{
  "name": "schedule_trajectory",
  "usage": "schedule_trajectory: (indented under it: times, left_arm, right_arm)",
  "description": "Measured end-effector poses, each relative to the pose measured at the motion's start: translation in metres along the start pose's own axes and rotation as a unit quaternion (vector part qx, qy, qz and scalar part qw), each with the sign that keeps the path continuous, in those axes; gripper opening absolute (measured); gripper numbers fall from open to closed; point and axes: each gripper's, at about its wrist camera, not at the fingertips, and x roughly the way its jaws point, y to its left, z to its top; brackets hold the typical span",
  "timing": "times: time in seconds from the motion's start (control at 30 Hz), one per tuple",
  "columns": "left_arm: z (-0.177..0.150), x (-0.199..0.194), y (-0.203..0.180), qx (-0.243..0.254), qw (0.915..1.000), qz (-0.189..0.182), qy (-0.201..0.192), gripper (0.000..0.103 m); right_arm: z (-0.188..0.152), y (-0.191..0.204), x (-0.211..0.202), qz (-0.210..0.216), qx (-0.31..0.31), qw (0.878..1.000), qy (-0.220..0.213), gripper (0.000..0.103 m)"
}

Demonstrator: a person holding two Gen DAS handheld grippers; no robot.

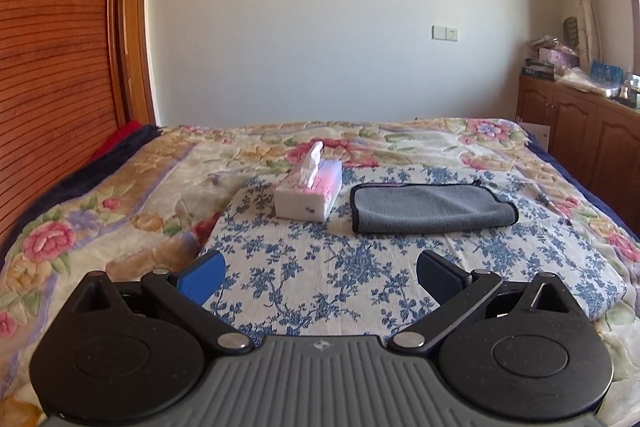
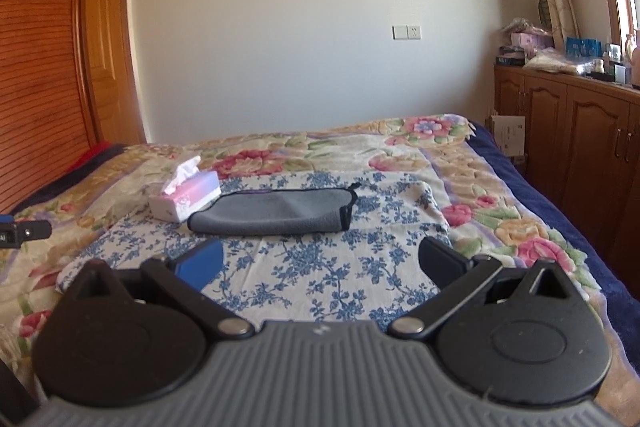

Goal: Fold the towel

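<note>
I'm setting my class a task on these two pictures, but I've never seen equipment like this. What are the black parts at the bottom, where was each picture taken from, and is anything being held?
No robot here: a person carries a hand-held gripper in each hand, each with a camera looking forward along its two fingers. One picture comes from the left hand-held gripper, the other from the right hand-held gripper. Both are open and hold nothing. Ahead is a bed with a blue-flowered cloth spread over a floral blanket. On the cloth lie a grey towel, apparently already folded over, and beside it a tissue box.
</note>
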Motion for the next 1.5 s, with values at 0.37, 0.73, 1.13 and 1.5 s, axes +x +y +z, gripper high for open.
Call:
schedule_trajectory:
  times: [0.37,0.73,1.13,1.5]
  left_arm:
    - [-0.001,-0.009,-0.014,0.043,0.9986,0.005,-0.03,0.103]
    - [0.0,-0.009,-0.01,0.026,0.9993,0.003,-0.028,0.103]
    - [0.0,-0.008,-0.005,0.009,0.9997,0.005,-0.024,0.103]
    - [0.0,-0.007,-0.003,0.007,0.9997,0.009,-0.024,0.103]
  right_arm:
    - [0.001,0.004,-0.005,0.011,-0.015,1.0,-0.017,0.103]
    - [0.0,0.004,-0.006,0.01,-0.016,1.0,-0.021,0.103]
    - [0.0,0.004,-0.007,0.008,-0.017,1.0,-0.022,0.103]
    - [0.0,0.0,-0.007,-0.004,-0.003,1.0,-0.023,0.103]
